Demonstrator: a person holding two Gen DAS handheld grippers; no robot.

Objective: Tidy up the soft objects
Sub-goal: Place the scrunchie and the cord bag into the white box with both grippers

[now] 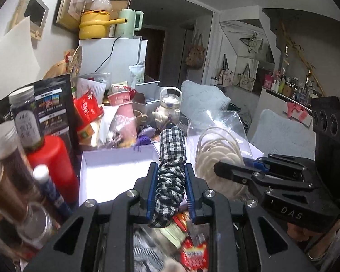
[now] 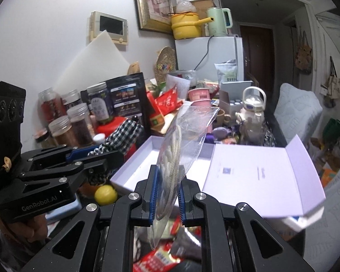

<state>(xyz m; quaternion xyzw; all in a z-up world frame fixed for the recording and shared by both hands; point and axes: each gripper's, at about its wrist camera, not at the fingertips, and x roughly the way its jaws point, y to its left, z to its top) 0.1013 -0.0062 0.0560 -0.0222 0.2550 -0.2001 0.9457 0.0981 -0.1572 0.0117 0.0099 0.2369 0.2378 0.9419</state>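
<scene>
My left gripper (image 1: 171,174) is shut on a black-and-white checked fabric piece (image 1: 171,158) and holds it upright over the near edge of an open white box (image 1: 115,167). My right gripper (image 2: 167,185) is shut on a clear plastic bag of coiled white rope (image 2: 176,158), held upright beside the box (image 2: 145,158). The bag of rope also shows in the left wrist view (image 1: 217,151), right of the checked fabric. The left gripper with the fabric shows at the left in the right wrist view (image 2: 115,142).
The box's lid (image 2: 260,174) lies open to the right. Jars (image 2: 79,127), a red bottle (image 1: 54,158), snack packets (image 1: 86,108), a pink cup (image 1: 122,113) and a white kettle (image 1: 170,106) crowd the table behind. A yellow lemon (image 2: 105,195) lies left of the box. Packets lie below the grippers.
</scene>
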